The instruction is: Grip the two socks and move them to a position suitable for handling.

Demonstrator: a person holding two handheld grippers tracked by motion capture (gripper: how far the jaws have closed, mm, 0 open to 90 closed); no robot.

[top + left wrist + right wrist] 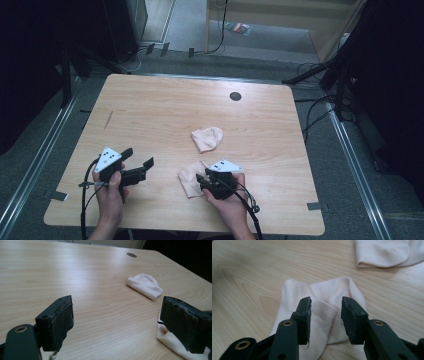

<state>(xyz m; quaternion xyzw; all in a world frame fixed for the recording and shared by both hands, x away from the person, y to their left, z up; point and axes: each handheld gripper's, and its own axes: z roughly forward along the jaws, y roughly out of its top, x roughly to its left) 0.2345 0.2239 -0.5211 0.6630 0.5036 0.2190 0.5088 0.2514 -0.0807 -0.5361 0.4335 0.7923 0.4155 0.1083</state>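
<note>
Two pale cream socks lie on the wooden table (150, 110). One sock (207, 138) is folded near the table's middle, seen too in the left gripper view (145, 285) and at the top of the right gripper view (384, 252). The other sock (190, 177) lies crumpled nearer the front edge. My right gripper (201, 179) hovers over that sock (322, 307), jaws open a little, with the sock's folded edge below the gap (325, 302). My left gripper (139, 157) stands wide open (117, 306) above bare wood to the left, the near sock (170, 340) by its right jaw.
A dark round cable hole (235, 96) sits near the table's far edge. Cables and stand legs (325, 75) lie on the grey floor around the table. Bare wood spreads across the left and far parts of the table.
</note>
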